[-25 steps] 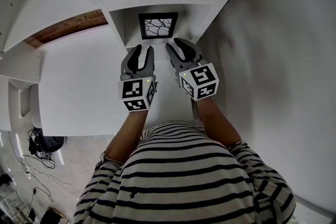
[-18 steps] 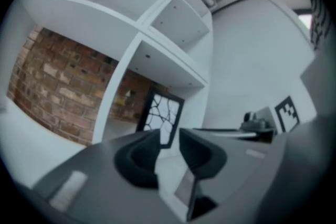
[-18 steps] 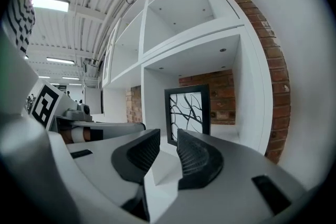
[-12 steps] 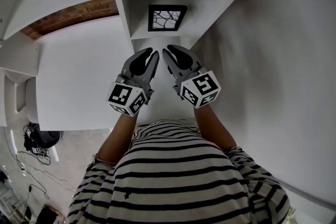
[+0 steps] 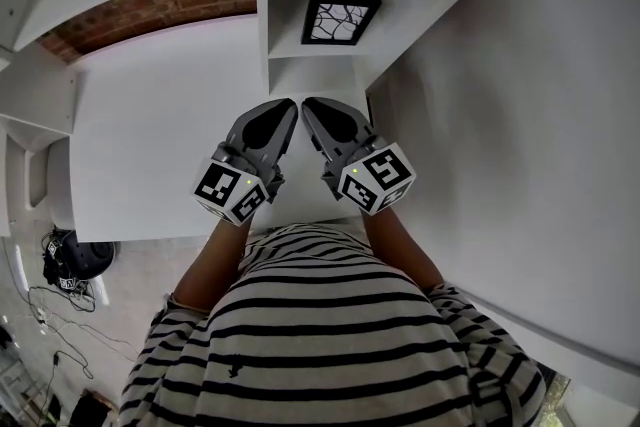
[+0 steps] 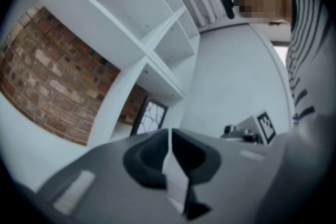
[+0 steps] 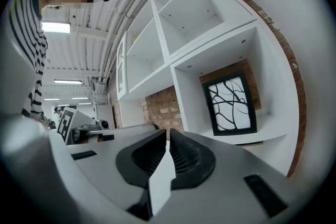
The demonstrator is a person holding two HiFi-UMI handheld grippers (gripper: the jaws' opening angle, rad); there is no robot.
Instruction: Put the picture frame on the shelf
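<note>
Left gripper [image 5: 288,107]: jaws have just been closing; the tips now meet with only a thin slit behind them, and nothing is between them. The left gripper view confirms that the pads are bare.

Right gripper [image 5: 308,105]: jaws have likewise just been closing. They are now drawn together at the tips and hold nothing.

In the head view the two grippers angle toward each other, noses just beside one another and not touching anything.

Picture frame [image 5: 340,19]: black border with a branch pattern. It stands upright on the floor of a lower compartment of the white shelf [image 5: 410,15], set toward the back. Both grippers are out in front of that compartment, well apart from the frame.

Room: the right gripper view shows bare compartment floor on either side of the frame and open space above it. A white wall [image 5: 520,95] runs close along the right side. A brick wall [image 5: 150,10] shows behind the shelf on the left.
</note>
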